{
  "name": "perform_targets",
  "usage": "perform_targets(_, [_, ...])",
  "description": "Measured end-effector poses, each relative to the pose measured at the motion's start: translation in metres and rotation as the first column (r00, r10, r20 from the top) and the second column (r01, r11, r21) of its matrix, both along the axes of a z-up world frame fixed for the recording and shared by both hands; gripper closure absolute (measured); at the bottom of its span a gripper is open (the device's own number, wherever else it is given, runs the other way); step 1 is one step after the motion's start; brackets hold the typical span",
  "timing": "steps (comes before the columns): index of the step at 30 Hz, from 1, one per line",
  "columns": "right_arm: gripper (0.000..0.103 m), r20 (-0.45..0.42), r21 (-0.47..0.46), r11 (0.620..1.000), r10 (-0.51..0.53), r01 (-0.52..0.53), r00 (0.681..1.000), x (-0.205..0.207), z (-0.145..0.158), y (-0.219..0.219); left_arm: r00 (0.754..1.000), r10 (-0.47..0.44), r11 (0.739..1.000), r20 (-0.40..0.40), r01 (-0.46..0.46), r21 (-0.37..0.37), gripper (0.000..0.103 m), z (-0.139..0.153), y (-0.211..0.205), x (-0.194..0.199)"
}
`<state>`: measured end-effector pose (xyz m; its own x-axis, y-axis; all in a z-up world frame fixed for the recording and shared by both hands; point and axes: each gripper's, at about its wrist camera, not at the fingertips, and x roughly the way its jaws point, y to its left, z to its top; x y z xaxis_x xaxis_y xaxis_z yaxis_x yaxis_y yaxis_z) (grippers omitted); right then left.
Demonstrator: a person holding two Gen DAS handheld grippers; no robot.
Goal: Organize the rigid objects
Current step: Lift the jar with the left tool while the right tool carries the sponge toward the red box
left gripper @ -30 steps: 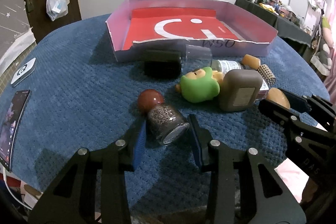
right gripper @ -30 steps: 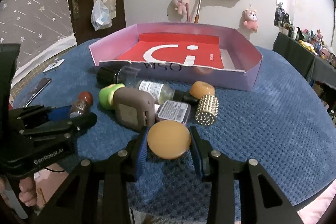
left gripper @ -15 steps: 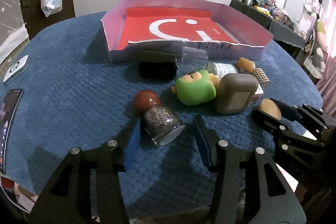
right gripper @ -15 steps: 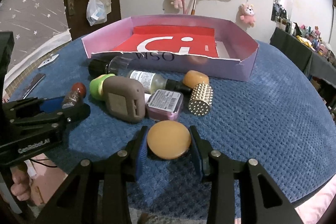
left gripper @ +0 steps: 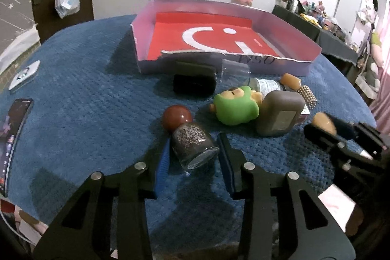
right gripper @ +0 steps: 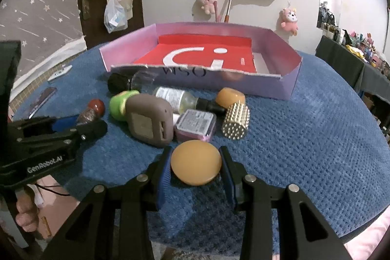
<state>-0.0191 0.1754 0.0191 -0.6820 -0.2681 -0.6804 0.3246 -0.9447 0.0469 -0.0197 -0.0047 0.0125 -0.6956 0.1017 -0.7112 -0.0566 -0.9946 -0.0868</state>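
A glass spice jar [left gripper: 192, 145] with a red round cap lies on the blue cloth between the fingers of my left gripper [left gripper: 193, 155]; the jaws are open, with a gap on the right side. The jar also shows in the right wrist view [right gripper: 91, 111]. My right gripper [right gripper: 196, 166] is shut on an orange disc [right gripper: 195, 165], held just above the cloth. The right gripper appears in the left wrist view [left gripper: 326, 128]. A pink tray with a red floor [left gripper: 146, 65] stands behind the pile and holds nothing.
A pile lies before the tray: green toy [left gripper: 234, 106], brown device [right gripper: 148, 123], clear bottle [right gripper: 175, 96], pink-lidded box [right gripper: 196, 123], studded metal cylinder [right gripper: 236, 123], orange jar [right gripper: 230, 96], black cylinder [left gripper: 195, 84]. A phone [left gripper: 14, 130] lies at the left edge.
My left gripper's jaws have widened around the spice jar and the view has risen and shifted slightly. My right gripper keeps the orange disc and has lifted it a little.
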Motion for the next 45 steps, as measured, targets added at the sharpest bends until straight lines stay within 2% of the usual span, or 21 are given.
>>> perform_targets(9, [0.063,-0.042,-0.038,0.999,0.011,-0.013,0.999,-0.003,0.017,0.0,0.999,-0.005,1.0,-0.052,0.005,0.0,0.068,0.014,-0.003,0.004])
perform_targets(19, [0.063,-0.087,-0.1,0.993,0.045,-0.054,0.995,-0.02,0.043,-0.001,0.989,-0.048,0.999,-0.139,0.046,-0.016,0.068,0.045,0.007,0.001])
perform_targets(25, [0.063,-0.121,-0.116,0.991,0.056,-0.07,0.991,-0.036,0.062,0.003,0.98,-0.072,0.997,-0.183,0.07,-0.021,0.068,0.061,0.013,-0.011])
perform_targets(33, [0.063,-0.116,-0.136,0.988,0.056,-0.072,0.992,-0.063,0.074,0.009,0.969,-0.099,0.995,-0.228,0.096,-0.027,0.068,0.08,0.019,-0.032])
perform_targets(45, [0.063,-0.098,-0.144,0.986,0.066,-0.08,0.993,-0.107,0.087,0.015,0.961,-0.114,0.993,-0.253,0.111,-0.024,0.068,0.097,0.017,-0.072])
